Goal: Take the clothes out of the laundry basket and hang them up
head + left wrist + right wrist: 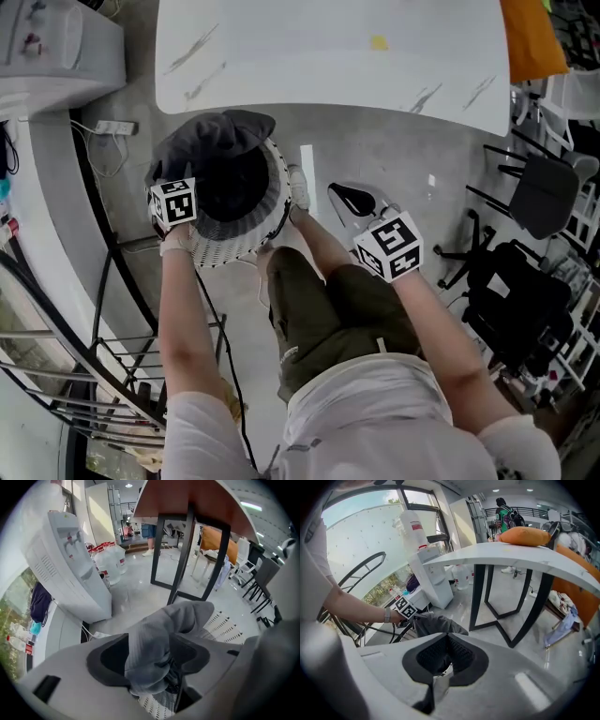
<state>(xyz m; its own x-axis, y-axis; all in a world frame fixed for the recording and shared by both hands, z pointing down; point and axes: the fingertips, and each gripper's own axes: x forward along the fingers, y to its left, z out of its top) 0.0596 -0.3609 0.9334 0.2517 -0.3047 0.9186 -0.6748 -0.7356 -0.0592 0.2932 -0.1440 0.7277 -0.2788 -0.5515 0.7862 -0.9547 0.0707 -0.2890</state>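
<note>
Head view: we see one white basket (272, 234) on the floor, with one grey garment (211, 131) draped over its rim. Left gripper view: left gripper (150, 657) is spread wide, garment sitting loose between the jaws. Right gripper view: right gripper (445, 660) is clamped tight.

Bright daylight, fisheye-warped edges, slight motion blur.

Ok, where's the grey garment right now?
Head view, left of centre: the grey garment drapes over the laundry basket's far rim, by the white table's edge, beside the left gripper.
</note>
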